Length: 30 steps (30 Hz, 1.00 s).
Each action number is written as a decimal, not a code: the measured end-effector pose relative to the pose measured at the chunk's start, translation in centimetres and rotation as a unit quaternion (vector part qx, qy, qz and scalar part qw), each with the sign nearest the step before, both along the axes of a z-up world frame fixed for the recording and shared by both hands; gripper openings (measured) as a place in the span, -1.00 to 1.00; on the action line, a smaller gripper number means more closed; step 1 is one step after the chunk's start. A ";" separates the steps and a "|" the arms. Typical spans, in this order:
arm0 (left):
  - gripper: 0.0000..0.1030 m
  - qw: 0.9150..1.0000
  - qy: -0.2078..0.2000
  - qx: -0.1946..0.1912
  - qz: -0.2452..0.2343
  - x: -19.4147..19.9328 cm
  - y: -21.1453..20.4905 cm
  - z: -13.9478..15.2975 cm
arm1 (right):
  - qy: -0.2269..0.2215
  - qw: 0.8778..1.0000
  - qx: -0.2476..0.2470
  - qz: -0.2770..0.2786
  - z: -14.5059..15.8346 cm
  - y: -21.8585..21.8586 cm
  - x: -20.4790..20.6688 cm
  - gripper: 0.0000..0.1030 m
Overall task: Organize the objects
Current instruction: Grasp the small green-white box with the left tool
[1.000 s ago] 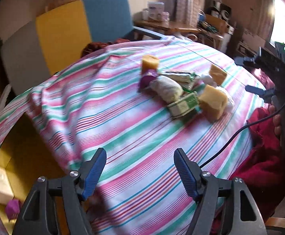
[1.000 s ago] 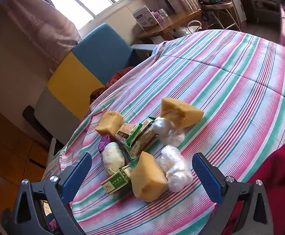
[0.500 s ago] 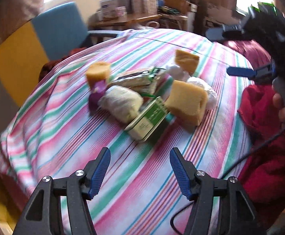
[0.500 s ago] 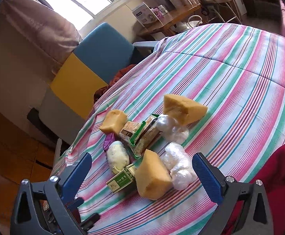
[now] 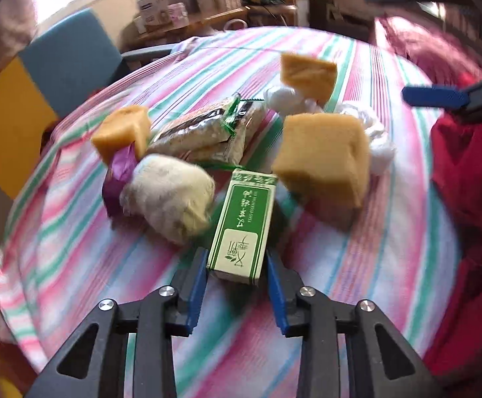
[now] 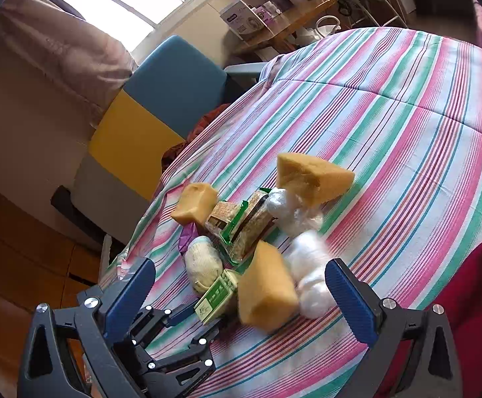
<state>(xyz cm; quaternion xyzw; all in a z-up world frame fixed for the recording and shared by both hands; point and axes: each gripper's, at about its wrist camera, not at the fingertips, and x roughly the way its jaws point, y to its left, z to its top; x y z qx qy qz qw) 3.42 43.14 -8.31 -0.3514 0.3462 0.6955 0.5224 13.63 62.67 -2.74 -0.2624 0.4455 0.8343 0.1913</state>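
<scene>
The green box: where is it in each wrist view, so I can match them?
Left wrist view: green box low centre, its near end between the jaws of the left gripper.
Right wrist view: lower centre, just left of the nearest sponge block.
Shared landmark: that sponge block, beside the box on the striped cloth in both.

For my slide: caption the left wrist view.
Left tool closes on a green box beside sponges on striped cloth.
</scene>
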 end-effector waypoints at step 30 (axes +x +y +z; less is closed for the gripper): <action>-0.25 0.975 -0.153 0.046 0.156 -4.2 -10.6 -0.7 | -0.052 0.998 0.013 -0.027 -0.6 0.1 -0.3 1.00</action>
